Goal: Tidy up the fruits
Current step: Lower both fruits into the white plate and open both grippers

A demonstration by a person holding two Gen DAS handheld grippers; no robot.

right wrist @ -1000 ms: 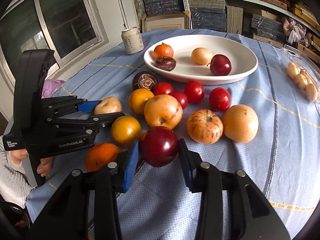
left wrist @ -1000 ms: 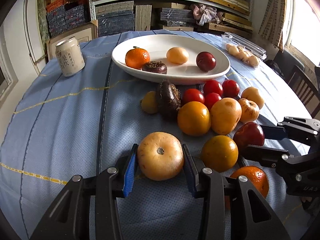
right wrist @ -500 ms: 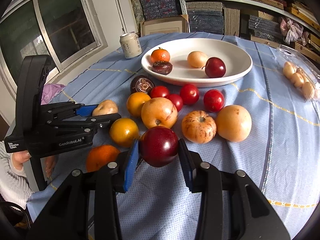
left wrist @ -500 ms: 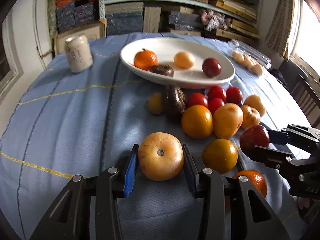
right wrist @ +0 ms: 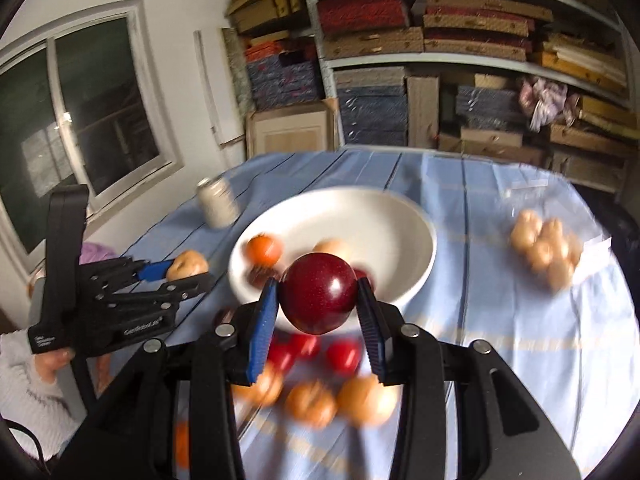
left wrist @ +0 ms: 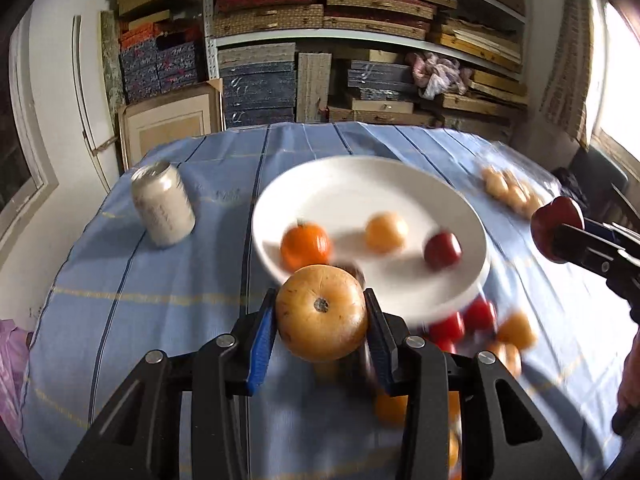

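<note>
While both fruits sat on the cloth a sec ago, you now have them up in the air: the left gripper (left wrist: 322,314) is clamped on the tan pear (left wrist: 321,313), the right gripper (right wrist: 318,294) on the dark red plum (right wrist: 318,293), jaws narrow and pressing on each fruit's sides. Both views are blurred and the table (left wrist: 160,288) sits lower in frame vs. before, so both lifts are underway. In each view the white plate (left wrist: 360,192) lies right behind the held fruit, w/ an orange (left wrist: 305,245), a pale round fruit (left wrist: 386,232) and a red fruit (left wrist: 442,251) already on it. My read: pick is done for both, next is carry and drop onto the plate; most of the pile is left to sort.

Diffs btw views:
- Left wrist cam shows the plum from the side, held clear of the table at the right edge of frame, and the can (left wrist: 163,204) near the table's far left corner, sharper than in the other view.
- Right wrist cam shows the left gripper from the side w/ the pear between its tips, plus your hand and a white knit sleeve (right wrist: 28,384) on its handle.
- Right cam also gives the loose pile (right wrist: 320,384) on the near side of the plate, and the pale round pieces (right wrist: 546,246) toward the table's right edge; too blurred to name.
</note>
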